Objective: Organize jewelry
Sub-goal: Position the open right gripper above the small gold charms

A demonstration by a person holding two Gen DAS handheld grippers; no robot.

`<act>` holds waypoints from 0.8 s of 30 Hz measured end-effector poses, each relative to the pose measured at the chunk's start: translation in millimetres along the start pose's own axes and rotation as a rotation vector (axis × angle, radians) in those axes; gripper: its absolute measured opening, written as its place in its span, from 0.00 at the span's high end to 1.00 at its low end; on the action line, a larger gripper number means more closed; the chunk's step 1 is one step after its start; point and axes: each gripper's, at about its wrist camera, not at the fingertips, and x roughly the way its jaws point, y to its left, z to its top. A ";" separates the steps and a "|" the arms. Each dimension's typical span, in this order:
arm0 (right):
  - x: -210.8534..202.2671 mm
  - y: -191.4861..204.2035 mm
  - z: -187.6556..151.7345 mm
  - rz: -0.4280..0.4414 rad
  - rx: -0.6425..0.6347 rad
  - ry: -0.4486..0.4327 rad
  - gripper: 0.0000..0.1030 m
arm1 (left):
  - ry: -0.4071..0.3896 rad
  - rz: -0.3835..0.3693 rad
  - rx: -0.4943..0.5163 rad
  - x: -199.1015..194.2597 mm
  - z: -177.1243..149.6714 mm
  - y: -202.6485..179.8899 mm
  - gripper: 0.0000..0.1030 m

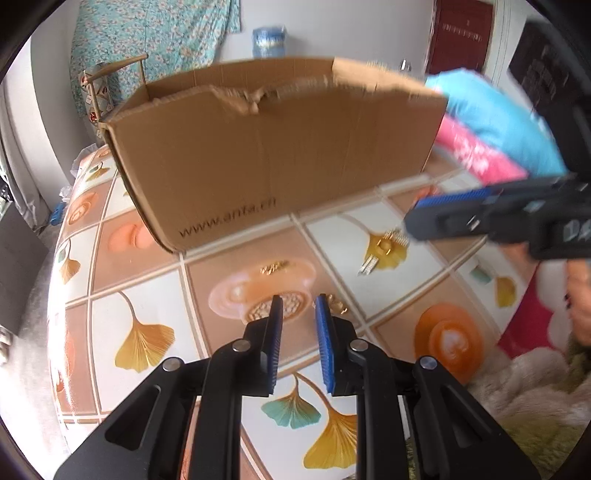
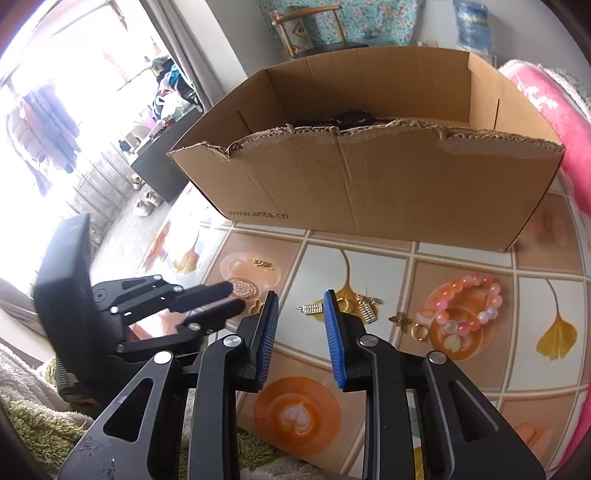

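Observation:
Several gold jewelry pieces lie on the patterned tablecloth [image 2: 369, 266] in front of a cardboard box [image 2: 369, 184]. A pink bead bracelet [image 2: 469, 306], a gold ring [image 2: 419, 330] and abacus charms [image 2: 365, 306] are at the right. At the left sits a round filigree piece [image 2: 242, 288], with a small gold chain piece [image 2: 263, 263] behind it. My right gripper [image 2: 300, 301] hovers open over the charms, with nothing between its blue pads. My left gripper [image 1: 299, 306] is open just above the filigree piece [image 1: 291, 306], also with nothing between its pads. A dark object [image 2: 351, 118] lies inside the box.
The box [image 1: 280, 155] has a torn front rim and blocks the far side of the table. Pink and blue bedding [image 1: 491, 133] lies to the right, and a fluffy blanket [image 1: 535, 391] at the near right. A chair [image 2: 306, 29] stands behind the box. The right gripper [image 1: 413, 218] crosses the left wrist view.

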 end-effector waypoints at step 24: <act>-8.2 -8.9 -15.6 -0.052 0.039 -0.007 0.73 | 0.086 0.010 0.024 19.9 6.5 -14.7 0.72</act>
